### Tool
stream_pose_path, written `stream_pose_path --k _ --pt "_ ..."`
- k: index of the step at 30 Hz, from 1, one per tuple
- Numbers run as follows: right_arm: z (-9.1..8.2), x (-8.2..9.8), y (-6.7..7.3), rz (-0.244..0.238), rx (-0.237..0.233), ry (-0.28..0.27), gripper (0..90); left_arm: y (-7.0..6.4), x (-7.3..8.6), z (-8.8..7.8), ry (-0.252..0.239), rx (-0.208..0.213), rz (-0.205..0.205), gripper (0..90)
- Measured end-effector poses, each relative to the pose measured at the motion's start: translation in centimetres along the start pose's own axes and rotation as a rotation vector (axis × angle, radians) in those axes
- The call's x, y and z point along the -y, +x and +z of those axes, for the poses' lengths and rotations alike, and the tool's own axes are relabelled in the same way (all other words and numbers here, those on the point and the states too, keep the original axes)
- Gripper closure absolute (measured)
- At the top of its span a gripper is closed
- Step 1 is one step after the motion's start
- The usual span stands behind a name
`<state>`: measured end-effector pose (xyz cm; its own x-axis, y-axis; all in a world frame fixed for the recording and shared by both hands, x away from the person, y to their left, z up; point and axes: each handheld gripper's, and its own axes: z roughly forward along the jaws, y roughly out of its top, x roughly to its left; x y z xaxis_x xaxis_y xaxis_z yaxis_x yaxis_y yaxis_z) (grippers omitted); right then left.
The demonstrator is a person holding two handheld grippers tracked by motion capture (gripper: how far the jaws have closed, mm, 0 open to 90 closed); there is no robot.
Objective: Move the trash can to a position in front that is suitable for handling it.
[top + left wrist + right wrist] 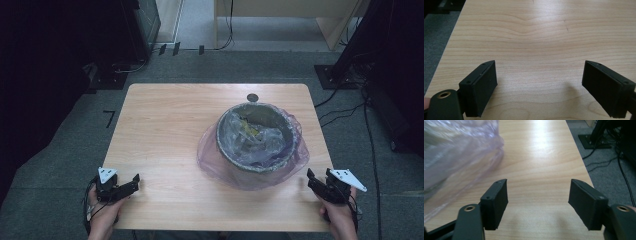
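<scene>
Two black jaws of the left gripper (540, 87) stand wide apart above bare light wooden table (536, 37); grey carpet (436, 42) lies past its left edge.

bin (255, 137) on table (165, 130), right of centre | bag (292, 165) in bin

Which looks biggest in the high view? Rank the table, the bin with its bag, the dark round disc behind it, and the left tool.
1. Table
2. Bin with its bag
3. Left tool
4. Dark round disc

The tool sits nearer the camera, though the disc looks plainly smaller.
</scene>
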<state>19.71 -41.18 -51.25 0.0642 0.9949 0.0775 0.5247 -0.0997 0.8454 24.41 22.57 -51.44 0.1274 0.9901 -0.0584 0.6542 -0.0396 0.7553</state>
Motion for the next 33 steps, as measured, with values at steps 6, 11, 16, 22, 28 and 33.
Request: stream_pose_path --k 6,11,16,22,28,33 --pt "-0.9 -1.1 0.5 0.021 -0.034 -0.094 46.1 0.0 -0.4 -0.1 -0.020 -0.001 -0.025 13.0" --pt "-1.0 -2.6 1.0 0.020 -0.056 -0.085 51.5 -0.8 -1.1 0.0 -0.028 0.033 -0.047 13.5" --pt "0.0 -5.0 1.4 0.071 -0.051 -0.120 66.6 -2.3 -2.1 0.1 -0.015 0.050 -0.063 16.2" --pt "1.2 -6.6 2.1 0.069 -0.066 -0.144 70.1 -3.9 -3.2 -0.2 -0.042 0.042 -0.059 32.4" --pt "2.6 -8.8 3.9 0.052 -0.184 -0.170 79.9 -6.4 -4.6 0.4 -0.060 0.106 -0.060 52.5" --pt "3.7 -9.3 4.6 0.091 -0.313 -0.151 81.1 -9.4 -5.7 0.9 -0.095 0.157 -0.041 58.3"
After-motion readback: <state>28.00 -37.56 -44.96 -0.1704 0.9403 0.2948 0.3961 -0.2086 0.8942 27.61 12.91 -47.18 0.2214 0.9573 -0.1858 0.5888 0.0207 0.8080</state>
